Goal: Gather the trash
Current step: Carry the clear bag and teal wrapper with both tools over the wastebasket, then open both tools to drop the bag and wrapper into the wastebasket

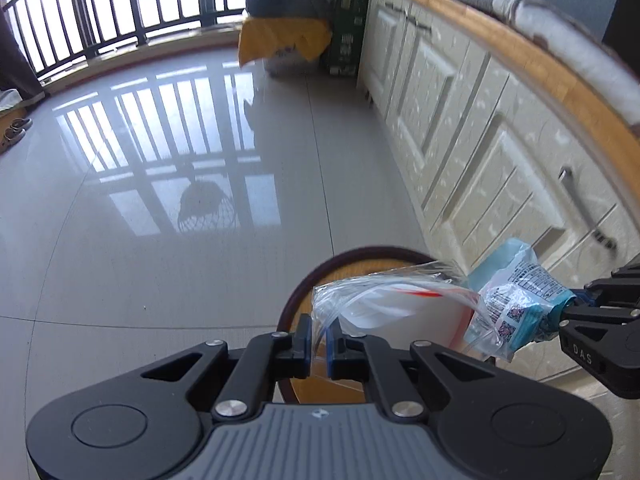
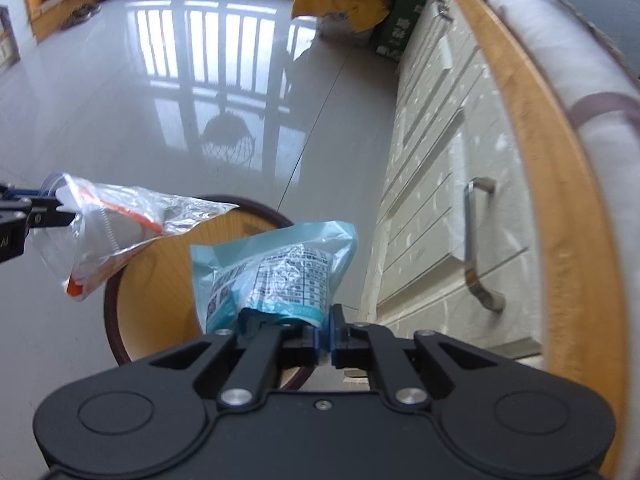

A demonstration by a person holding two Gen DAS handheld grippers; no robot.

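Left gripper point(image 1: 319, 346) pinched the clear plastic bag point(image 1: 372, 300) lower centre; right gripper point(image 2: 325, 338) clamped the teal wrapper point(image 2: 276, 268). Both looked light, crinkly, slippery; edge grips suit, above the round bin point(image 2: 160, 276).
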